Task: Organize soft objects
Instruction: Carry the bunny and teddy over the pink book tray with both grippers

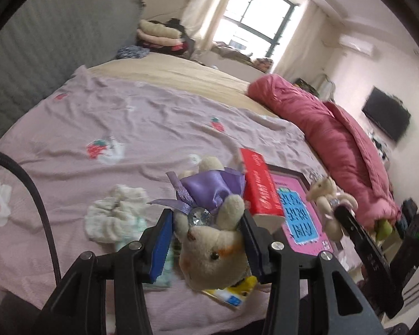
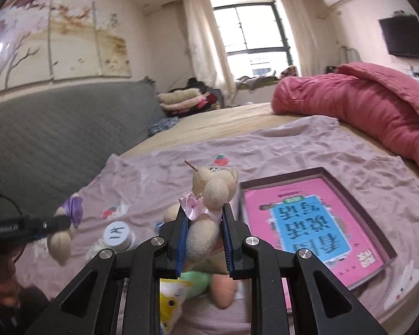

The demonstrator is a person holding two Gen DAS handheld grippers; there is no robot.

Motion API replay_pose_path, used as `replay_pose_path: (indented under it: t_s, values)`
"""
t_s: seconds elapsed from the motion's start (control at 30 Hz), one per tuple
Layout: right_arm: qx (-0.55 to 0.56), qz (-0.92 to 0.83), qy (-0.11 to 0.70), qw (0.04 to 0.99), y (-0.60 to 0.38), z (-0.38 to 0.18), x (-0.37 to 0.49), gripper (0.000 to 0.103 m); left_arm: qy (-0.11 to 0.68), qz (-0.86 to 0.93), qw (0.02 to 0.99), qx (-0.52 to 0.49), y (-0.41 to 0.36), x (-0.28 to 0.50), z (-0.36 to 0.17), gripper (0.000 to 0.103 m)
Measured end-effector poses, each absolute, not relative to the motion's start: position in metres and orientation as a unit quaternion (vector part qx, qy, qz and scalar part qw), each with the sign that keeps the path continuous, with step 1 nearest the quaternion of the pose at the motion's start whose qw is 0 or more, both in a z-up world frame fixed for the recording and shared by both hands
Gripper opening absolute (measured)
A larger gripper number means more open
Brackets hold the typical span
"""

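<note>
I hold a beige purple-dressed bear (image 1: 209, 240) in my left hand-held gripper (image 1: 206, 248), a pink-dressed bear (image 2: 206, 212) clamped in my right hand-held gripper (image 2: 204, 240), both above the bed (image 1: 153, 117)

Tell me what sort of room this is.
A bedroom in a home, most likely: a wide bed with a grey padded headboard, a pink quilt heaped on it, and a wall-mounted TV.

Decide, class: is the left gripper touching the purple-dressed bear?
Touching. The left wrist view shows the left gripper with both pads pressed against the bear's head.
</note>
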State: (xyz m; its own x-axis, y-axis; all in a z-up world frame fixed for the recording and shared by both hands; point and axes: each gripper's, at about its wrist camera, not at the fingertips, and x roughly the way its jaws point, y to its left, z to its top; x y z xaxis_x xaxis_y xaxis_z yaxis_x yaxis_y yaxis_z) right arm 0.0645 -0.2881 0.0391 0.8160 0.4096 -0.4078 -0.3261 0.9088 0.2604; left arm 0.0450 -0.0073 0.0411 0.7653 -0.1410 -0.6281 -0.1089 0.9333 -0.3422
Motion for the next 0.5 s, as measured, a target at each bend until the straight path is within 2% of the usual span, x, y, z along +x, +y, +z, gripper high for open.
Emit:
replay_pose_path:
  t_s: [0.5]
  values:
    - [0.157,0.131,0.223,0.953,-0.353,0.034,0.072,0.022,0.366,-0.075,0.923,-0.094,-0.123,0.073,0.044,0.048]
